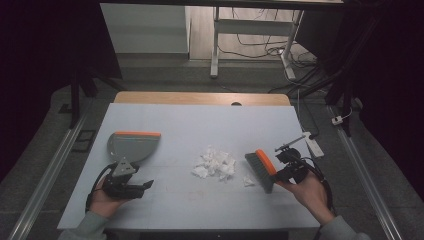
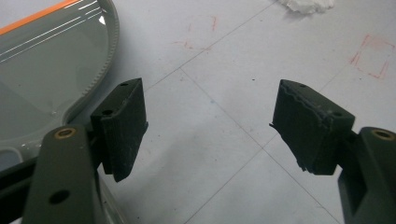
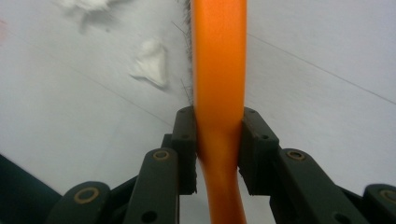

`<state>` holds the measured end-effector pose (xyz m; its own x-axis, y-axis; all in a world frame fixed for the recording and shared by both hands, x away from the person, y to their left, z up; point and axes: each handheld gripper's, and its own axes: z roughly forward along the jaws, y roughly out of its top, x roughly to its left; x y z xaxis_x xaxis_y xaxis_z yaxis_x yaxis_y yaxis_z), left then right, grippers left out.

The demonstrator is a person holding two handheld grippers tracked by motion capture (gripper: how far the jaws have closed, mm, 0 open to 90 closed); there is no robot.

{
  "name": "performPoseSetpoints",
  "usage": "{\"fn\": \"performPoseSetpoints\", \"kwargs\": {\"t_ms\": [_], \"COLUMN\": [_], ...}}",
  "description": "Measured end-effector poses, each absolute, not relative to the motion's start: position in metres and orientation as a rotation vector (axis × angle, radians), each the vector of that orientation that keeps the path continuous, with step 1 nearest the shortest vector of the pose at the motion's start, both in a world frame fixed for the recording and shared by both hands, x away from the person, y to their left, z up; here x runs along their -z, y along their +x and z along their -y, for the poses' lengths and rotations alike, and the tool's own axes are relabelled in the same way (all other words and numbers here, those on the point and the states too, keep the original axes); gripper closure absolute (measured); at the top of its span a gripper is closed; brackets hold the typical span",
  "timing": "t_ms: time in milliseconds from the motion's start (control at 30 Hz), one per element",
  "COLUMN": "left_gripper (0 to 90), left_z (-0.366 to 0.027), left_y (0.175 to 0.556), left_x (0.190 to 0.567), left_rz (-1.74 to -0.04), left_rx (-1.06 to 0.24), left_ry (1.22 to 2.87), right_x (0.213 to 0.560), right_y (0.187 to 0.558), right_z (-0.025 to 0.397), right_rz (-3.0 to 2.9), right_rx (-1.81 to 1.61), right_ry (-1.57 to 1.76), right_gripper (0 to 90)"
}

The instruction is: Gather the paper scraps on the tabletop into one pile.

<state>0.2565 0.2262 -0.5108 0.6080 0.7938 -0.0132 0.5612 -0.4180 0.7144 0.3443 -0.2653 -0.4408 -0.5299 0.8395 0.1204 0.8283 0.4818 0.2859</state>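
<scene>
At the left of the table (image 1: pixel 165 120) we see a grey dustpan (image 1: pixel 131 145) with an orange front edge, lying flat. Just beside it, nearer the person, the left gripper (image 1: pixel 145 186) is held in the left hand (image 1: pixel 106 199); its jaws stand wide apart with only bare tabletop between them. In the left gripper view the dustpan's grey tray and toothed rim (image 2: pixel 51 70) sit beside the left-hand jaw, not between the two.

Toward the middle we find a pile of crumpled white paper scraps (image 1: pixel 215 163), and a single small scrap (image 1: pixel 248 181) lies apart from it, close to the brush.

On the right, a hand brush (image 1: pixel 262 170) with grey bristles and an orange back stands with its bristles on the table, near the pile. The right gripper (image 1: pixel 282 175), held in the right hand (image 1: pixel 311 192), is clamped on the brush's orange handle (image 3: pixel 218 93), both pads pressing its sides.
</scene>
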Motion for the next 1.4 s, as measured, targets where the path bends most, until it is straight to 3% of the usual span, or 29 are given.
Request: {"fn": "performPoseSetpoints", "kwargs": {"t_ms": [567, 967, 1400], "left_gripper": [26.6, 26.7, 26.7], "left_z": [-0.228, -0.225, -0.225], "left_y": [0.256, 0.256, 0.256], "left_x": [0.511, 0.512, 0.512], "left_rz": [-1.071, -1.071, -1.073], "left_rx": [-0.429, -0.43, -0.431], "left_ry": [2.134, 2.145, 2.146], "right_x": [0.453, 0.425, 0.433], "right_y": [0.375, 0.367, 0.369], "right_z": [0.197, 0.242, 0.237], "right_rz": [-2.751, -2.58, -2.726], "right_rx": [-0.814, -0.958, -0.786], "right_ry": [1.467, 1.453, 1.349], "right_gripper": [70.4, 70.4, 70.4]}}
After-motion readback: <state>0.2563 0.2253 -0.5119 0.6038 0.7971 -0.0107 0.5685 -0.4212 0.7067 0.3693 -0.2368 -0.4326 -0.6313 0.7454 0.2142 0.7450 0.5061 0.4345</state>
